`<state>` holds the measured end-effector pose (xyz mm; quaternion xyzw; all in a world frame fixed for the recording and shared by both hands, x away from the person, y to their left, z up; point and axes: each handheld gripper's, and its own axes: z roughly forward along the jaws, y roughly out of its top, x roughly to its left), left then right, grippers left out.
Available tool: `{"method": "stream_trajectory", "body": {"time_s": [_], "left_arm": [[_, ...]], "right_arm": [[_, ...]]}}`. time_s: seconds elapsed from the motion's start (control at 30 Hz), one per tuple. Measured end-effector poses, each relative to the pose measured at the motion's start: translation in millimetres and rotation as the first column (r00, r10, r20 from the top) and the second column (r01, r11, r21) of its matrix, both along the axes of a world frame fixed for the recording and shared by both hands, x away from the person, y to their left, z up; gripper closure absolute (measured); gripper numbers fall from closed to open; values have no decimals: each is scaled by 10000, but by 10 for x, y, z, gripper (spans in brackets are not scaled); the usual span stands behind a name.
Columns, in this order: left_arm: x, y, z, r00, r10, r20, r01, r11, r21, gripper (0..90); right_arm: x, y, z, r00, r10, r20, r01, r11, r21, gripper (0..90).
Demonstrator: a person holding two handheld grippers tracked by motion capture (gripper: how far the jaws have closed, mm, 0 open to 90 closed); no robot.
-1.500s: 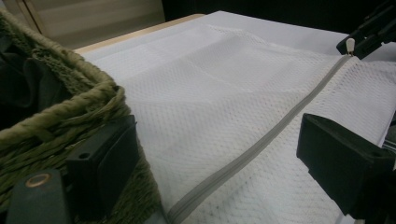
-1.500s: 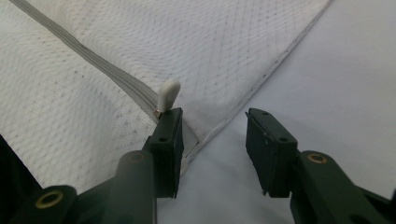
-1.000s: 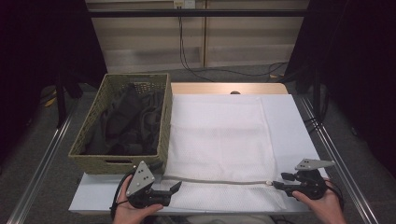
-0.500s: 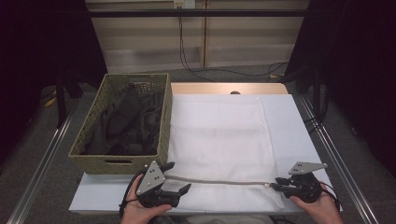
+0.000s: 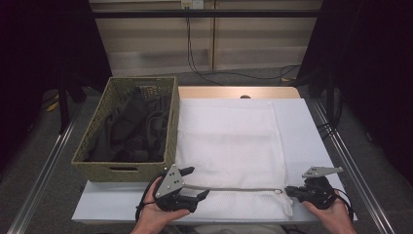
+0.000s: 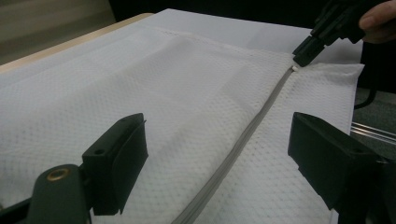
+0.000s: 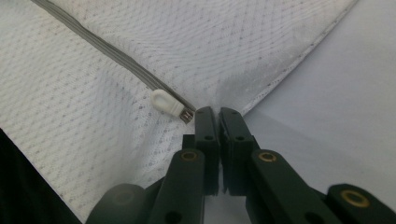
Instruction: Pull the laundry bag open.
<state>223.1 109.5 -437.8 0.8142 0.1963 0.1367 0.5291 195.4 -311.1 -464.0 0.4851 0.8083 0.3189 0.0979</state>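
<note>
A white mesh laundry bag (image 5: 229,141) lies flat on the table, its grey zipper (image 5: 238,189) running along the near edge. My left gripper (image 5: 197,183) is at the zipper's left end. Its jaws (image 6: 219,149) stand wide and have just been closing a little; the zipper (image 6: 233,154) passes between them untouched. My right gripper (image 5: 288,191) is at the zipper's right end. Its jaws (image 7: 218,112) have just closed and pinch the puckered mesh just past the white zipper pull (image 7: 167,103), which lies free to the left of the tips.
A woven olive basket (image 5: 170,141) holding dark clothes (image 5: 131,126) stands at the left, touching the bag's edge. Bare white tabletop (image 5: 311,136) runs along the right. Metal rails flank the table, and cables trail on the floor behind.
My left gripper has slid right along the front edge to the zipper's left end. The right gripper stayed put and its jaws went from open to shut.
</note>
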Motion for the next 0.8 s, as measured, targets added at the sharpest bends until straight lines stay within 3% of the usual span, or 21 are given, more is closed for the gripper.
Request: {"method": "stream_trajectory", "body": {"time_s": [0.13, 0.23, 0.3, 0.37, 0.53, 0.57, 0.63, 0.67, 0.73, 0.8], "left_arm": [[14, -83, -4, 9997, -240, -70, 241, 9997, 50, 193], [33, -140, -12, 9974, -553, -457, 533, 9976, -437, 188], [40, -183, -11, 9978, -610, -244, 605, 9980, -198, 190], [50, -221, -15, 9974, -650, -307, 641, 9975, -295, 196], [42, -351, -20, 9957, -865, -340, 872, 9960, 198, 266], [48, -379, -30, 9939, -1045, -363, 1047, 9945, 50, 278], [52, -450, -26, 9893, -1370, -501, 1380, 9903, 177, 313], [44, -478, -22, 9904, -1292, -489, 1306, 9911, 246, 332], [68, -561, -24, 9843, -1688, -517, 1696, 9854, 114, 357], [79, -637, -19, 9858, -1608, -482, 1615, 9868, 102, 383]], "right_arm": [[-6, -23, 23, 9999, -23, 99, 20, 9997, 254, 867], [-19, -40, 50, 9998, -133, 155, 127, 9992, 370, 868], [-22, -52, 70, 9996, -169, 238, 157, 9987, 494, 868], [-21, -65, 93, 9992, -109, 389, 86, 9982, 599, 868], [-34, -47, 107, 9991, -80, 414, 60, 9987, 501, 868], [-27, -39, 107, 9990, -24, 451, 3, 9989, 458, 868], [-24, -30, 122, 9989, -77, 453, 54, 9987, 508, 868], [-18, -31, 135, 9984, -33, 569, 4, 9987, 501, 868], [-15, -26, 166, 9981, -21, 613, -13, 9985, 545, 868], [-11, -16, 196, 9982, -51, 600, 20, 9987, 515, 868]]}}
